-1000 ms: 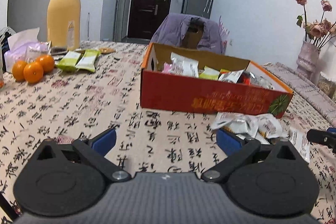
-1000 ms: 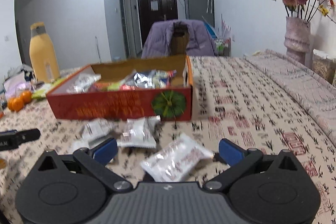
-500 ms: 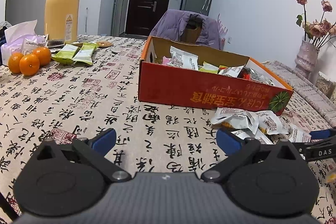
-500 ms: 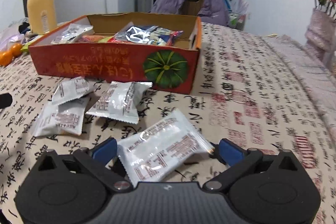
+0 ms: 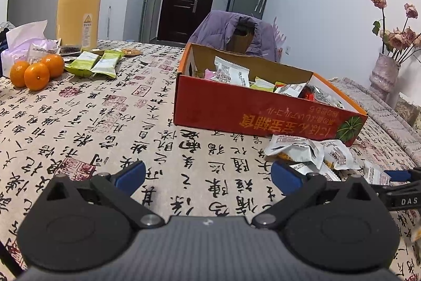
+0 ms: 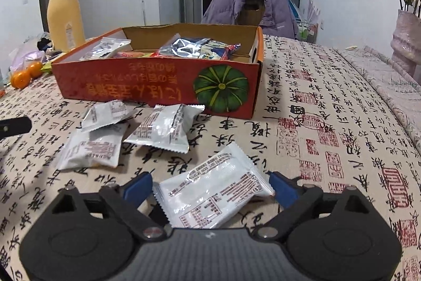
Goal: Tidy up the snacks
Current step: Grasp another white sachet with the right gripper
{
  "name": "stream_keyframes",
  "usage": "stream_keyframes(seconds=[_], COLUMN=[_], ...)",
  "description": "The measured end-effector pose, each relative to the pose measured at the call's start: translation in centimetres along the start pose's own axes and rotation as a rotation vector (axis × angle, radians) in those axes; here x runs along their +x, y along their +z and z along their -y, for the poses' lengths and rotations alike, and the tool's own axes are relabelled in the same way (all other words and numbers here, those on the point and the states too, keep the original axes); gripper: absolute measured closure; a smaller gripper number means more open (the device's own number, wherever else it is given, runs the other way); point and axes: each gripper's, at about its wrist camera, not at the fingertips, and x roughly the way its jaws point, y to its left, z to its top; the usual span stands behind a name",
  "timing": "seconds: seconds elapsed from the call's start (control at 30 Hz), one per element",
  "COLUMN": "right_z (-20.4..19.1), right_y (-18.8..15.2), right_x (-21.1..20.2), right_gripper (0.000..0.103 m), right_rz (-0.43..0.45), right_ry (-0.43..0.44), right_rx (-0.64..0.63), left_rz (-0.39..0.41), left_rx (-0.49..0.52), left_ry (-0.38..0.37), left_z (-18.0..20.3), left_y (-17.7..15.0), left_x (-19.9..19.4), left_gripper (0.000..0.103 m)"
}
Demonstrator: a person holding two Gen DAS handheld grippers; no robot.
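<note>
right gripper [image 6: 211, 187] jaws closing, white snack packet [image 6: 214, 195] between

yellow flask [image 5: 78, 1], oranges [image 5: 36, 69], vase [image 5: 384, 73]

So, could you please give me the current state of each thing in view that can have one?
Right gripper: jaws closing around the white packet, no grip yet.
White packet: flat on the tablecloth, sealed.
Left gripper: open, empty.
Red box: open-topped, partly filled with snacks.
Three loose packets: on the cloth before the box.
Yellow bottle: upright, capped.
</note>
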Motion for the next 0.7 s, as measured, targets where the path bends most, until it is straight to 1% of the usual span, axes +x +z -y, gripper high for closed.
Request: stream_keyframes(seconds=[0.17, 0.33, 0.37, 0.4, 0.43, 0.47, 0.5, 0.63, 0.67, 0.7], right_z=[0.0, -0.1, -0.1, -0.1, 0.2, 0.4, 0.7, 1.2, 1.2, 1.3], right_y=[-0.4, -0.8, -0.9, -1.0, -0.9, -0.9, -0.8, -1.0, -1.0, -0.9], right_x=[-0.7, -1.2, -1.3, -1.4, -1.8, -2.0, -2.1, -2.4, -2.4, -2.5], right_gripper=[0.024, 0.026, 0.039, 0.057, 0.059, 0.064, 0.065, 0.064, 0.055, 0.031], right_rz=[0.023, 0.039, 0.042, 0.054, 0.067, 0.071, 0.075, 0.075, 0.079, 0.082], right_ry=[-0.002, 0.003, 0.005, 0.002, 0.004, 0.008, 0.008, 0.007, 0.012, 0.020], right_rx=[0.018, 0.016, 0.018, 0.023, 0.037, 0.053, 0.066, 0.075, 0.074, 0.076], left_rz=[0.000, 0.002, 0.002, 0.002, 0.003, 0.004, 0.003, 0.003, 0.003, 0.004], left_rx=[0.005, 0.009, 0.010, 0.012, 0.013, 0.016, 0.018, 0.030, 0.032, 0.034], left_ry=[0.006, 0.017, 0.019, 0.021, 0.024, 0.026, 0.029, 0.038, 0.039, 0.042], left_z=[0.2, 0.3, 0.3, 0.4, 0.4, 0.5, 0.5, 0.7, 0.7, 0.7], left_y=[0.0, -0.1, -0.1, -0.1, -0.1, -0.1, -0.1, -0.1, -0.1, -0.2], left_x=[0.0, -0.1, -0.1, -0.1, -0.1, -0.1, -0.1, -0.1, -0.2, -0.2], left_gripper=[0.000, 0.000, 0.000, 0.000, 0.000, 0.000, 0.000, 0.000, 0.000, 0.000])
